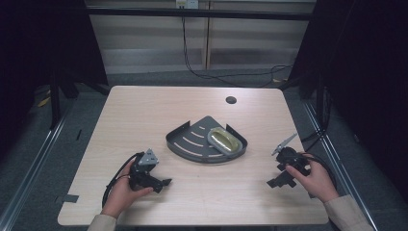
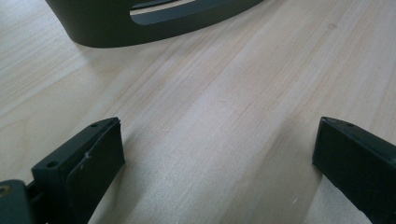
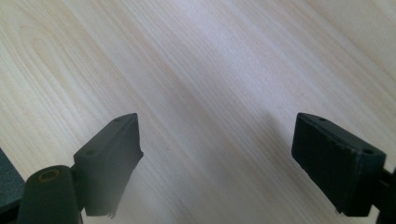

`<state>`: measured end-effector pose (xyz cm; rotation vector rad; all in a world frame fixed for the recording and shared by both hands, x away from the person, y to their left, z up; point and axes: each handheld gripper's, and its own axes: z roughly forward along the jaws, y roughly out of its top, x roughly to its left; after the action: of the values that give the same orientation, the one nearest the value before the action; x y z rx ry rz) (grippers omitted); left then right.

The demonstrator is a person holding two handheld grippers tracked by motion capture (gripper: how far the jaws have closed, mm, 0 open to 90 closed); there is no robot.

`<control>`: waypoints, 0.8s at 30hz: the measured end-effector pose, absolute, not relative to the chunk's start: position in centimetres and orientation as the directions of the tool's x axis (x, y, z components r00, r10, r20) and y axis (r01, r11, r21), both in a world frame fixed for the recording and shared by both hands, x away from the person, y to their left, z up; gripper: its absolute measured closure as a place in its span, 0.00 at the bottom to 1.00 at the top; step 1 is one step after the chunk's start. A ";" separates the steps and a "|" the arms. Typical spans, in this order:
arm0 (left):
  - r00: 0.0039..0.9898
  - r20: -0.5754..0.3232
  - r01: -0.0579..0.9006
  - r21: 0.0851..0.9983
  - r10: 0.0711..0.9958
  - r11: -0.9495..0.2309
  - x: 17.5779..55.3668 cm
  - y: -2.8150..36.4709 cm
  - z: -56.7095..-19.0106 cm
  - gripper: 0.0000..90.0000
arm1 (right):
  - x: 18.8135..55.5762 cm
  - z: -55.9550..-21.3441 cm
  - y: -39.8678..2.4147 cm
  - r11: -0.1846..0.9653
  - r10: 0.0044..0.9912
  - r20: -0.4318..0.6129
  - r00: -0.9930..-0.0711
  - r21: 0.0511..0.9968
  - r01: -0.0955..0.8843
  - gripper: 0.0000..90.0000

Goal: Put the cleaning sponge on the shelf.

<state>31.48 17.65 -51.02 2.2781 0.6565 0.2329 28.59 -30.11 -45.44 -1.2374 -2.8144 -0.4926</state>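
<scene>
A dark grey fan-shaped slotted tray lies in the middle of the wooden table. Inside it, toward its right side, rests an oval yellow-green object in clear wrap. My left gripper sits low over the table's front left, jaws wide apart and empty, with the tray's curved wall just ahead of it. My right gripper is held at the front right, also open with bare wood between its jaws. A hand holds each gripper.
A round cable hole sits near the table's far right. Black cables trail on the floor behind the table. Metal rails run along both sides of the table.
</scene>
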 end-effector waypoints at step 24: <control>0.853 -0.028 0.387 0.705 0.522 -0.595 31.5 17.6 -51.0 0.02 | 26.0 -48.6 -33.4 0.529 0.720 0.172 -0.673 0.492 0.691 0.16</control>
<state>31.48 17.65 -51.02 2.2785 0.6559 0.2336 26.04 -33.37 -48.58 -1.2896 -2.7924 -0.8605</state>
